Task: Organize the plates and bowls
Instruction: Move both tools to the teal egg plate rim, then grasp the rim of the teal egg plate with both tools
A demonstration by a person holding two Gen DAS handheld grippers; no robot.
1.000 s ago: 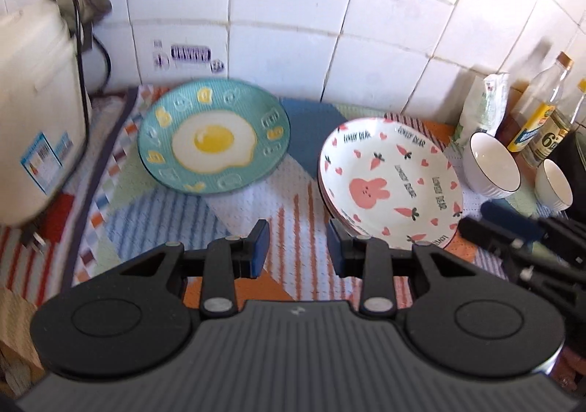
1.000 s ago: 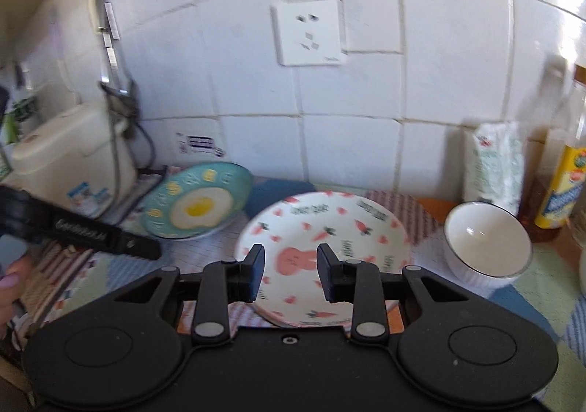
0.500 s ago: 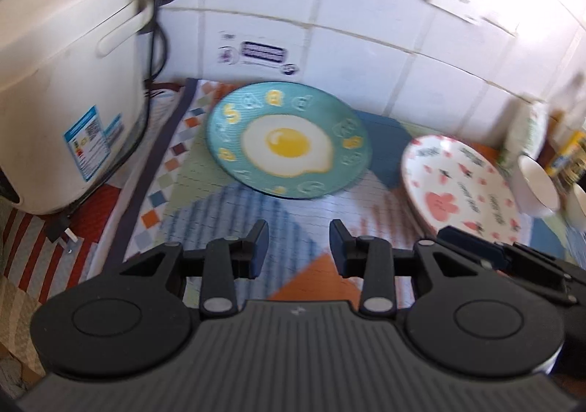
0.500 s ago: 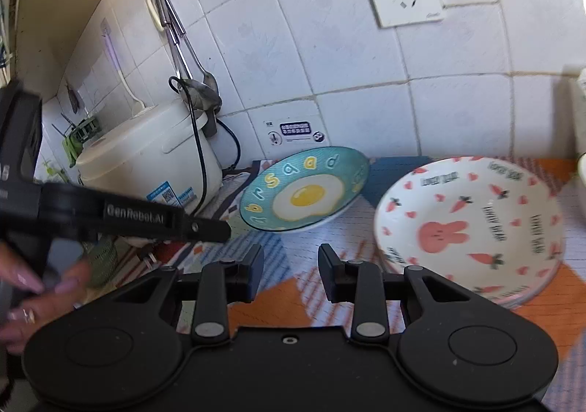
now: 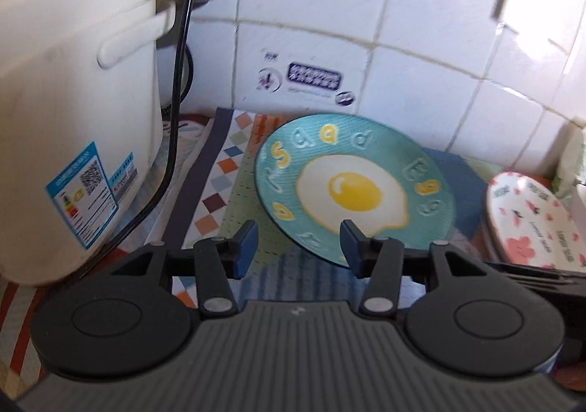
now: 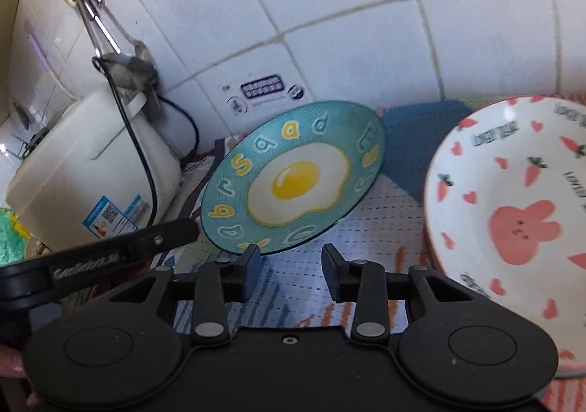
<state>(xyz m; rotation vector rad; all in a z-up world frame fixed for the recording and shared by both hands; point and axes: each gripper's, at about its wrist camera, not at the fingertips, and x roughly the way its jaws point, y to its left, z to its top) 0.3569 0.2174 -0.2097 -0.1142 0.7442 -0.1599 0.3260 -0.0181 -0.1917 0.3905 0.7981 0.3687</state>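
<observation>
A teal plate with a fried-egg picture (image 5: pixel 355 188) (image 6: pixel 293 185) lies on the patterned mat near the wall. My left gripper (image 5: pixel 298 245) hovers at its near-left rim with its jaws opening. The rim shows between the fingers and the pads do not press on it. My right gripper (image 6: pixel 291 260) is just short of the plate's near rim. Its jaws are opening too, with only mat between them. A white plate with a pink rabbit (image 5: pixel 531 225) (image 6: pixel 512 210) sits to the right. One of the left gripper's fingers (image 6: pixel 161 238) reaches in from the left.
A white rice cooker (image 5: pixel 73 119) (image 6: pixel 91 163) stands close on the left, with a black cord (image 5: pixel 175 119) hanging beside it. The tiled wall (image 5: pixel 421 82) runs right behind the plates. Metal utensils (image 6: pixel 91 20) hang above the cooker. The patterned mat (image 5: pixel 219 177) covers the counter.
Both grippers have moved left and down, from the rabbit plate toward the teal plate, and their jaws have widened. The bowls and bottles on the right have left the views.
</observation>
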